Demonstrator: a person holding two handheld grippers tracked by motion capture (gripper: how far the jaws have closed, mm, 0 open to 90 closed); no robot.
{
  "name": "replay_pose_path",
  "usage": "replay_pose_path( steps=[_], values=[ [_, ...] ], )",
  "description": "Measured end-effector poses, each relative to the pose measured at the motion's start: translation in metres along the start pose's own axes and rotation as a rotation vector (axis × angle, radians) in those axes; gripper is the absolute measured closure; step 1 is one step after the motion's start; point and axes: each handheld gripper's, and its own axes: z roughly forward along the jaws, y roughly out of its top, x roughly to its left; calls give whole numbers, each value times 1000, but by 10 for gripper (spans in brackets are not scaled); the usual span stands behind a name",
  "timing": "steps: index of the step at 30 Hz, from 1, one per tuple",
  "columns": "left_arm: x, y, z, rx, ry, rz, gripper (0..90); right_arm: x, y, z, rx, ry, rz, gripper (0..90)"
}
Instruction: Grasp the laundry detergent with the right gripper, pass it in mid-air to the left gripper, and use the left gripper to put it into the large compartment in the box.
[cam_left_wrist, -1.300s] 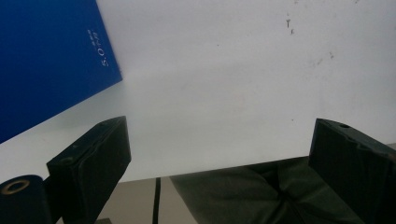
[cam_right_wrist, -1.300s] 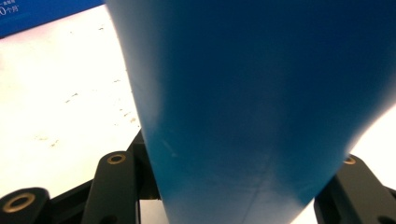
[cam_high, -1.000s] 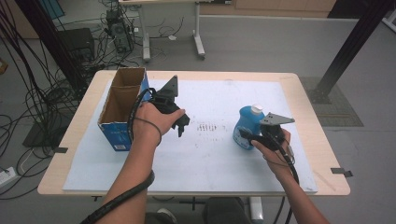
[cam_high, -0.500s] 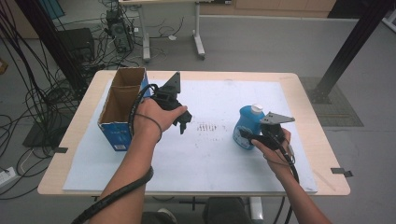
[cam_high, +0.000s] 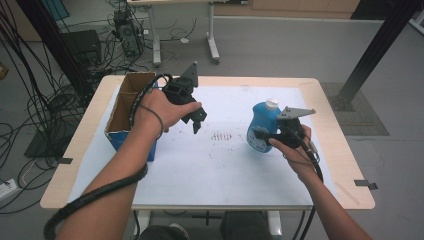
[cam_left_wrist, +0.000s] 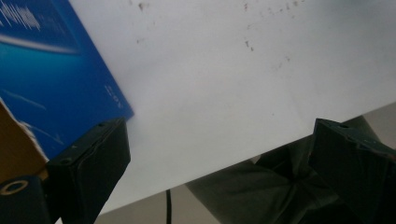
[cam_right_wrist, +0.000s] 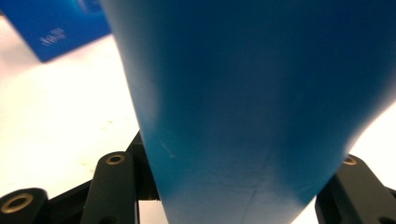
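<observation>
A blue plastic bottle with a white cap sits between the jaws of my right gripper, which is shut on its lower body at the right of the white mat. In the right gripper view the bottle rises close between the two black jaws. My left gripper hovers over the mat's left half, just right of an open blue cardboard box. Its jaws stand wide apart with nothing between them; in the left gripper view they frame the mat and the box's blue wall.
The white mat covers most of the wooden table, with a patch of small dark marks at its middle. Cables and a desk stand on the floor beyond the far edge.
Both hands have risen. The right gripper has carried the blue bottle upward with it. The left gripper stays open and has lifted away from the mat.
</observation>
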Motion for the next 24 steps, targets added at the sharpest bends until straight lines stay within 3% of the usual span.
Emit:
replay_pose_path(
  steps=[1, 3, 4, 5, 7, 11, 16, 17, 21, 24],
  values=[
    [0, 1, -4, -6, 4, 24, 60, 0, 0, 0, 0, 0, 0, 445],
    [0, 5, -17, -25, 16, 100, 62, 0, 20, -1, 13, 48, -19, 445],
    [0, 5, -17, -25, 16, 100, 62, -1, 26, 0, 17, 65, -21, 444],
    [0, 7, -20, -27, 20, 120, 62, -1, 26, 0, 17, 65, -21, 444],
    [2, 10, -27, -29, 28, 164, 64, -1, 41, 3, 31, 114, -27, 444],
    [3, 16, -40, -30, 48, 250, 65, 3, 57, 7, 61, 151, -57, 444],
    [1, 21, -60, -45, 77, 366, 65, 4, 72, 9, 76, 197, -55, 443],
    [1, 21, -60, -45, 77, 366, 65, 4, 72, 9, 76, 197, -55, 443],
    [-1, 20, -69, -68, 76, 429, 65, 9, 87, 10, 94, 228, -66, 443],
    [-3, 18, -79, -86, 82, 495, 65, 16, 96, 10, 99, 249, -87, 442]
  ],
)
